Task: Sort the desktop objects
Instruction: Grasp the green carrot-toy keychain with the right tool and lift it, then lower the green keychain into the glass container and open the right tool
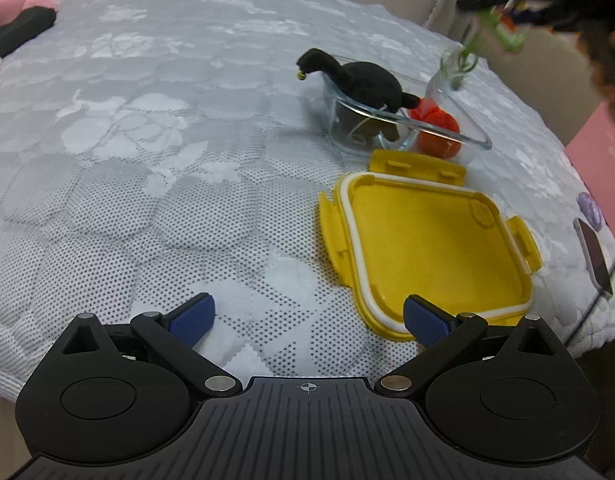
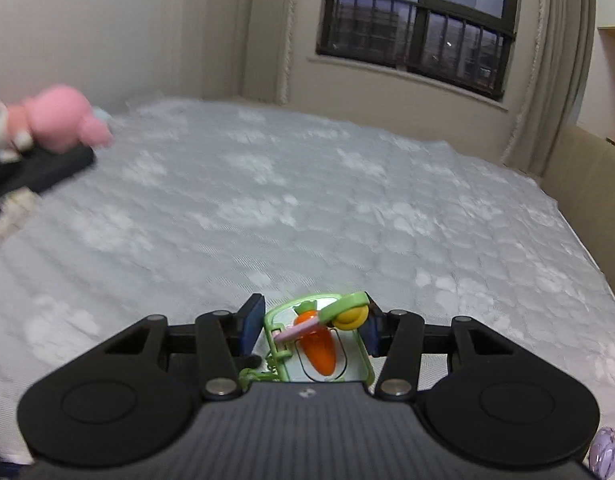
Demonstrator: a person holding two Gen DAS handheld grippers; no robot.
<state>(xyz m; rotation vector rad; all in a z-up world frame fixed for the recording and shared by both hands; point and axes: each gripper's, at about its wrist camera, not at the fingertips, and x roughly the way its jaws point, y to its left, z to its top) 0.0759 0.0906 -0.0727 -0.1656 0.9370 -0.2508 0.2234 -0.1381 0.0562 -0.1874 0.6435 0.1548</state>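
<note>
A clear glass container stands on the white patterned bed cover, with a black plush dinosaur sitting in it and a red round object seen through its glass at the right. Just in front lies its yellow lid, inner side up. My left gripper hangs open and empty over the cover, its right fingertip above the lid's near corner. My right gripper is raised above the bed and shut on a green card holder bearing an orange carrot charm. It appears blurred at the left wrist view's top right.
A pink plush rests on a black object at the bed's far left. Near the right edge lie a phone, a small purple round thing and a pink box. A barred window is beyond the bed.
</note>
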